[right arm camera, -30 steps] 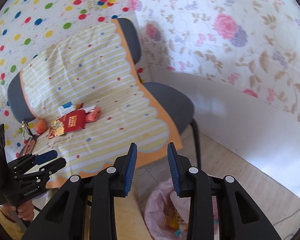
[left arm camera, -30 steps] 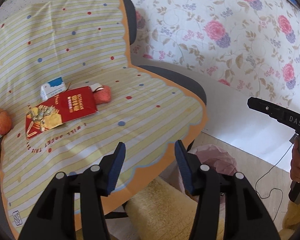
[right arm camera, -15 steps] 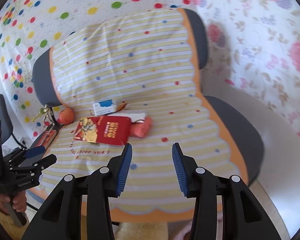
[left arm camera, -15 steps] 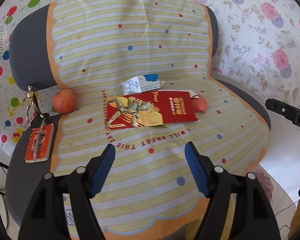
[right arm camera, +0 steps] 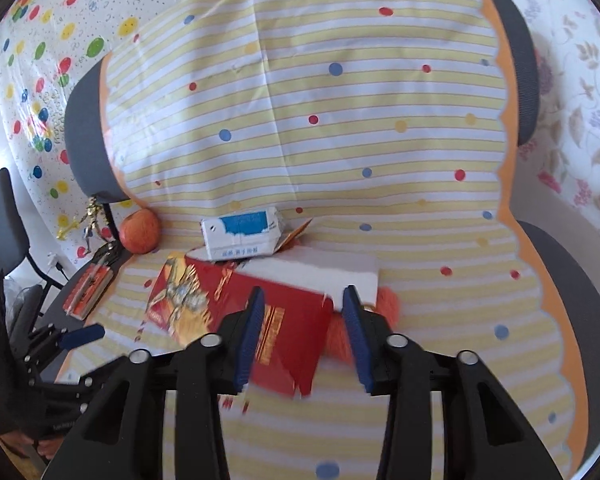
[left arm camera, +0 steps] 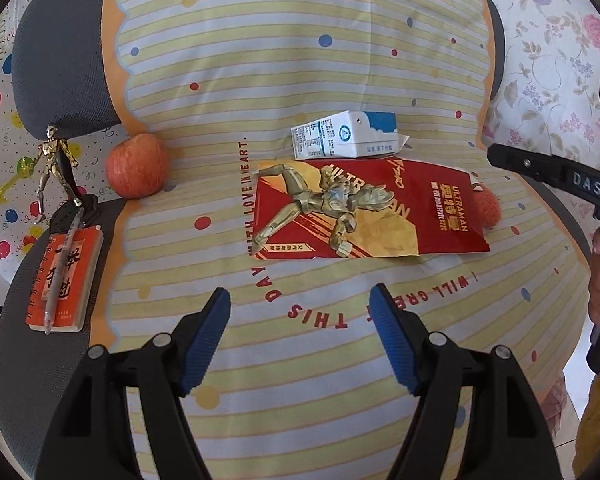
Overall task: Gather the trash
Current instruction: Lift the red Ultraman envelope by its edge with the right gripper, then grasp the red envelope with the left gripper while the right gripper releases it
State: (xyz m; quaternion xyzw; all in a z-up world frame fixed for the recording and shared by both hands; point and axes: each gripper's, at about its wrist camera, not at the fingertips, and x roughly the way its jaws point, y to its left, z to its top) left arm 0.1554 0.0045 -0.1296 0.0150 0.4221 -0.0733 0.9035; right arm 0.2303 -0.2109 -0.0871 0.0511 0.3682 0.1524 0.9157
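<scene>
Left gripper [left arm camera: 300,336] spread wide and empty, hanging over the striped cloth [left arm camera: 300,60] short of the litter. Opened further within the last second, nothing between the jaws. Probably held wide to be ready for a bulky piece.

Right gripper [right arm camera: 302,336] partly closed, jaws just drawn closer, with the near right corner of the red packet [right arm camera: 284,332] between them. Pads not clearly pressing on it, so no sure grip yet. Likely lined up on that corner because it is the nearest thin edge to pinch.

Ahead of the right gripper: milk carton [right arm camera: 242,238] lying on its side just past the packet. Fuzzy orange ball [right arm camera: 386,306] tucked under the packet's right edge. Off to the left: apple [right arm camera: 139,231], notebook [right arm camera: 88,290] and small gold figure [left arm camera: 54,160], apparently keepers, not litter.
</scene>
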